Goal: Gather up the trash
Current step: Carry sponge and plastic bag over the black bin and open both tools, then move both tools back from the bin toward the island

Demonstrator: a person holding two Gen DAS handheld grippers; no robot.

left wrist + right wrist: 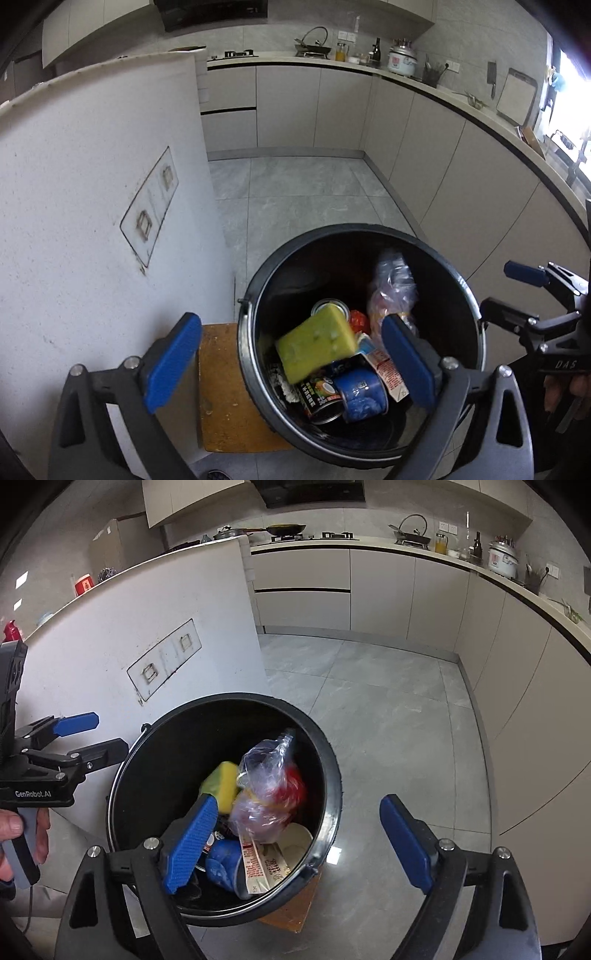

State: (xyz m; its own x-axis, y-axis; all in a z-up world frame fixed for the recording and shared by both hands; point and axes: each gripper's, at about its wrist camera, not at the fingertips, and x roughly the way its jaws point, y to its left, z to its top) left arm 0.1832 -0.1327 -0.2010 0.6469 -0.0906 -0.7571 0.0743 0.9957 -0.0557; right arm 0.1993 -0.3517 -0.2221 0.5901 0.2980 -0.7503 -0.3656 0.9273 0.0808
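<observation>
Black round bin (360, 236) stands on a wooden board (221, 387) on the grey floor (295, 192), beside a white panel (92, 184). Contents: yellow-green sponge (317, 347), uppermost and tilted; clear crumpled bag (266, 794) with red and yellow items inside; blue can (364, 395); printed can (319, 398); red-and-white carton (388, 373). Left gripper (291, 363) hangs over the bin, jaws wide apart, nothing between them. Right gripper (299, 842) likewise spread and empty.

Both grippers angled downward, side by side. The left gripper (291, 358) stood with its jaws spread wide, nothing between its pads. The right gripper (299, 842) gaped likewise, empty. A hand (22, 830) gripped the left handle.
</observation>
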